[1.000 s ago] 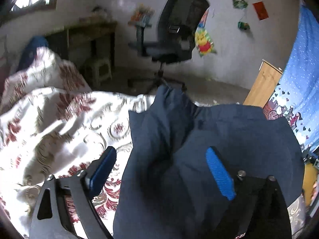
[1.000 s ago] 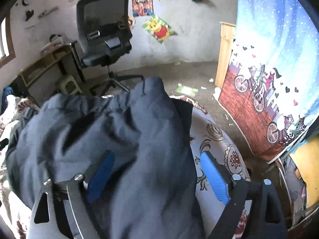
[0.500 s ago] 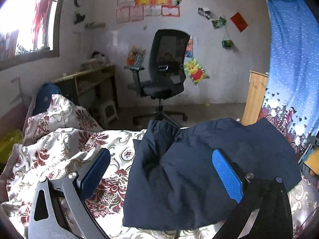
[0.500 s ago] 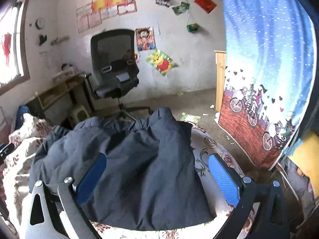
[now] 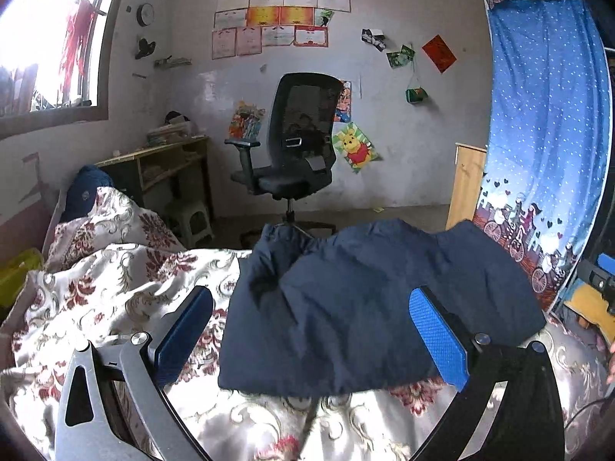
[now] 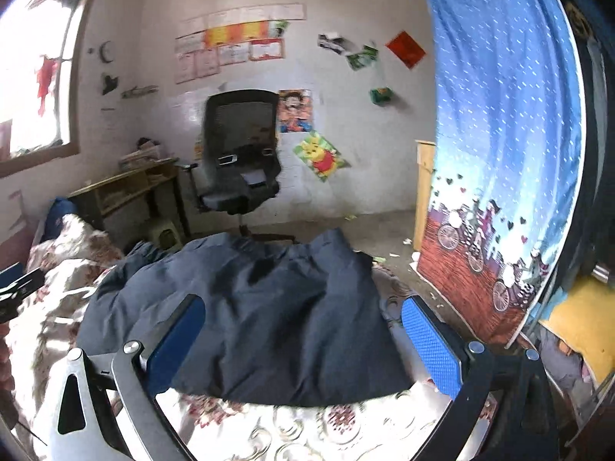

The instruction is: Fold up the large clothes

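Observation:
A dark navy garment [image 5: 357, 307] lies folded on the floral bedspread [image 5: 115, 284]; it also shows in the right wrist view [image 6: 269, 319]. My left gripper [image 5: 311, 326] is open and empty, held above and in front of the garment's near edge. My right gripper [image 6: 303, 330] is open and empty too, held back above the garment's near edge. A part of the right gripper [image 5: 601, 272] shows at the right edge of the left wrist view, and the left gripper [image 6: 19, 288] at the left edge of the right wrist view.
A black office chair [image 5: 296, 153] stands past the bed by the wall. A wooden desk [image 5: 161, 165] and small stool [image 5: 192, 219] are at the left. A blue curtain [image 5: 546, 134] hangs at the right beside a wooden cabinet [image 5: 467, 184].
Both grippers have pulled up and back from the garment, which they pressed close to a second ago. The garment now lies flat and folded, free of both.

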The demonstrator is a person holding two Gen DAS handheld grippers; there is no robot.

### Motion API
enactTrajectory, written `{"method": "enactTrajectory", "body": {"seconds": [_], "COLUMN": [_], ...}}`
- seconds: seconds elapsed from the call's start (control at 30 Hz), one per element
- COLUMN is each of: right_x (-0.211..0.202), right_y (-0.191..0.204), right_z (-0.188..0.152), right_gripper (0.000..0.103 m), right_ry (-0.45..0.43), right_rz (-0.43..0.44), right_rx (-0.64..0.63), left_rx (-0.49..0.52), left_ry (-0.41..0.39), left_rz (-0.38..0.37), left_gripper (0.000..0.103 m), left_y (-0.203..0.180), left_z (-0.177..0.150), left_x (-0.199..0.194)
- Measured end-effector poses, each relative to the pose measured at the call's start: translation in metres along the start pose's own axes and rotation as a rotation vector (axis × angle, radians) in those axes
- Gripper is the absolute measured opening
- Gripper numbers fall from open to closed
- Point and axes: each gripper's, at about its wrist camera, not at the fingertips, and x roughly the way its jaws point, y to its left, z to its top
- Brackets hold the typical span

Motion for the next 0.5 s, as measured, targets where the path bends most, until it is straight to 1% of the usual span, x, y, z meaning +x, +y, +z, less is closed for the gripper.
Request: {"method": "enactTrajectory", "body": {"seconds": [0.2,0.33,0.5], "right_x": [-0.02,-0.029,-0.033], "right_y": [0.032,0.047,0.063], "right_z": [-0.031,-0.046,-0.055], "right_gripper": [0.103,0.103,0.103], "right_ry": [0.031,0.049,0.048], "right_rz": [0.05,0.078,0.098], "right_rx": [-0.056,-0.065,-0.095], "left_rx": [-0.033,-0.042,-0.036], "left_ry": [0.054,0.044,0.034], "left_rz": [-0.004,-0.01,-0.008], "left_gripper": [0.1,0.1,0.1], "left_y": [0.004,0.005,0.004], "left_z": [-0.031,-0.048,-0.061], "left_x": [-0.011,-0.021,-0.032]}}
